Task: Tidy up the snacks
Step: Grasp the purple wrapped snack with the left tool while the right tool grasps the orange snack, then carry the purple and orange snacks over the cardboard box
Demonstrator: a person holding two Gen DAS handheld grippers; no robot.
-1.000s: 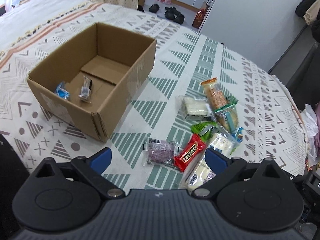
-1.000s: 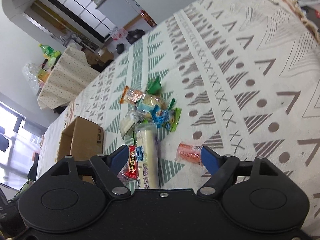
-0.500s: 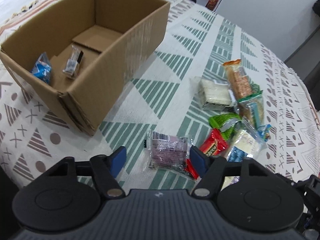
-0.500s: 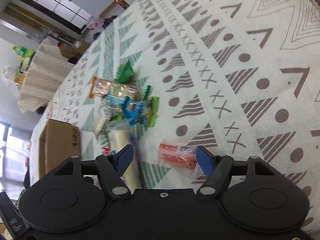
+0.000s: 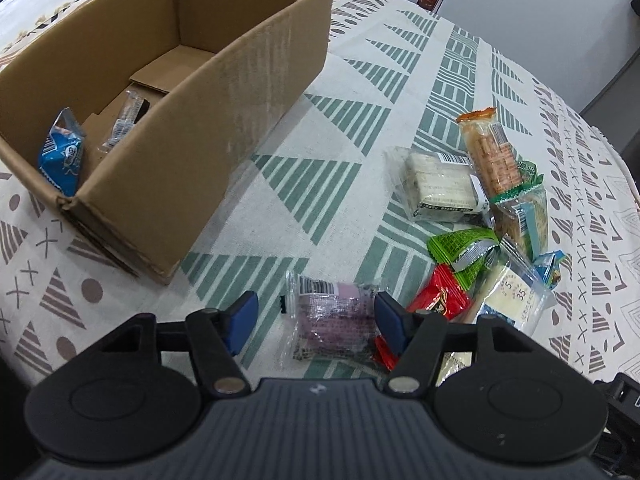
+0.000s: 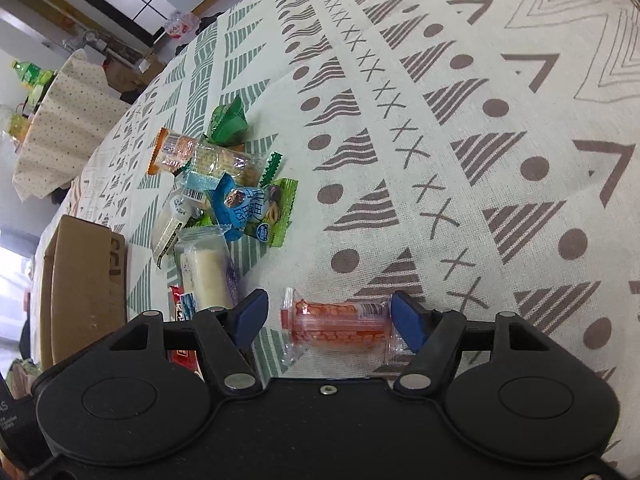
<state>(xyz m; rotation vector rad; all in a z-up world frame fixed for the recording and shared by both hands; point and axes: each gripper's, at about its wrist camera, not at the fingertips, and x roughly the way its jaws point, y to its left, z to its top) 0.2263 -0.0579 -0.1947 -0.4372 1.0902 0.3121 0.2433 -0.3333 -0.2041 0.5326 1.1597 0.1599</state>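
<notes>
A purple snack packet (image 5: 332,320) lies on the patterned tablecloth between the jaws of my left gripper (image 5: 316,316). Those jaws are closing: the right pad is at the packet's edge and the left pad stands clear of it. An orange snack tube in clear wrap (image 6: 340,322) lies between the fingers of my right gripper (image 6: 330,318), whose pads do not press on it. The open cardboard box (image 5: 248,80) stands to the left and holds a blue packet (image 5: 62,156) and a clear-wrapped bar (image 5: 124,122).
A pile of snacks lies right of the purple packet: a red packet (image 5: 440,296), a green one (image 5: 464,246), white wafers (image 5: 440,184), an orange-ended biscuit pack (image 5: 490,152). The right wrist view shows the box (image 6: 84,276) at left and bare tablecloth (image 6: 480,120) to the right.
Both grippers have come down toward the table. The left jaws have narrowed from wide open around the purple packet. The right jaws have narrowed a little about the orange tube.
</notes>
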